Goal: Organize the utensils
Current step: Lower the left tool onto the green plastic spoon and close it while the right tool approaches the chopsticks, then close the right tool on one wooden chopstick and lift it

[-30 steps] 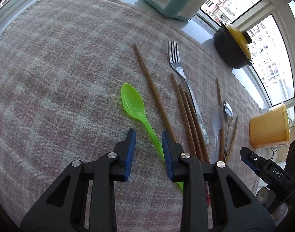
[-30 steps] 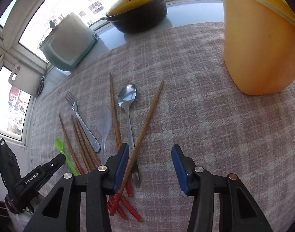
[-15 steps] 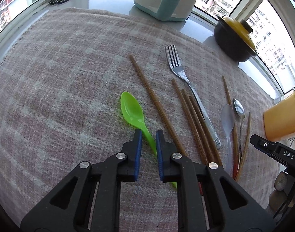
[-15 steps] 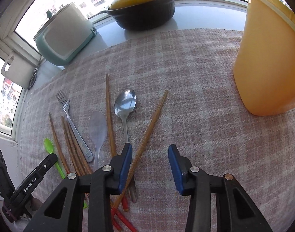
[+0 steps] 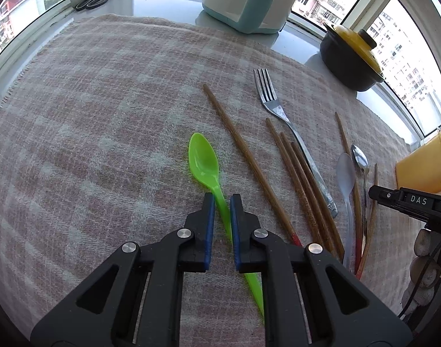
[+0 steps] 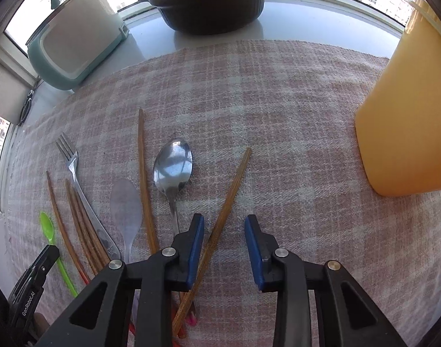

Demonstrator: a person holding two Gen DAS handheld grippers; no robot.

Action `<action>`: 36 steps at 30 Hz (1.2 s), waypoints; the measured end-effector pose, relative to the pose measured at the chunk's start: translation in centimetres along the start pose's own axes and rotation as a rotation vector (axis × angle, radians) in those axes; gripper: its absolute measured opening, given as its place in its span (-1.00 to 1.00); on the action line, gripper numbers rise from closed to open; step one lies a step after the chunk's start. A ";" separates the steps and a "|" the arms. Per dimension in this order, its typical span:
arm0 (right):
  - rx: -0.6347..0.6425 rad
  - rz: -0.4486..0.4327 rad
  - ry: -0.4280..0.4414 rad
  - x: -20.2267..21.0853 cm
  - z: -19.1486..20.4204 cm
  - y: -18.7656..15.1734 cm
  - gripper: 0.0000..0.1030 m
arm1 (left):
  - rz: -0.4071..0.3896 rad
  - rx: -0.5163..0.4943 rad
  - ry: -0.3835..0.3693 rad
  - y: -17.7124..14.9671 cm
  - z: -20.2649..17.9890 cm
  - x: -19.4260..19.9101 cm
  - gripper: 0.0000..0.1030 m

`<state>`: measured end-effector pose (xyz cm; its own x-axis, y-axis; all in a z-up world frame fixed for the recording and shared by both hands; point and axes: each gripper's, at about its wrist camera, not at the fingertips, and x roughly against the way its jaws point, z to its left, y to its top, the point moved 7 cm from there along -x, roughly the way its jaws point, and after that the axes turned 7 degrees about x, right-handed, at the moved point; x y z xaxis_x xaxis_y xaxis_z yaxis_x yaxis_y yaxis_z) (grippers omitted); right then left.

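The left claw (image 5: 219, 199) has just been closing and now pinches the thin handle of the green spoon (image 5: 204, 160), which lies on the cloth (image 5: 90, 115). The handle is slippery, so it may twist or slip out when lifted. The right claw (image 6: 223, 227) has been closing too, but its jaws are apart around a chopstick (image 6: 229, 193). It may roll away or nudge the metal spoon (image 6: 173, 163) beside it.
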<state>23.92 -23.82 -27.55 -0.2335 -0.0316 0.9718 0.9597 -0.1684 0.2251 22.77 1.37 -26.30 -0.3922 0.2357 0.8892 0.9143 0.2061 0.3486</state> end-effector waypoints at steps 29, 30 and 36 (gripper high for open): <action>0.067 -0.017 0.118 3.2 0.4 -2.0 -0.93 | -0.025 0.040 -0.046 -0.4 1.2 3.1 -0.94; 0.076 -0.020 0.125 3.2 0.4 -2.0 -0.93 | -0.028 0.039 -0.039 -0.4 1.2 3.1 -0.94; 0.103 -0.022 0.137 3.2 0.2 -1.8 -0.93 | -0.041 0.061 -0.023 -0.8 1.0 3.4 -0.94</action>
<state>21.47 -23.40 -24.79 -0.2669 -0.1646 0.9496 0.9634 -0.0693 0.2588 20.64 2.97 -23.89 -0.4316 0.2476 0.8674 0.8901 0.2731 0.3649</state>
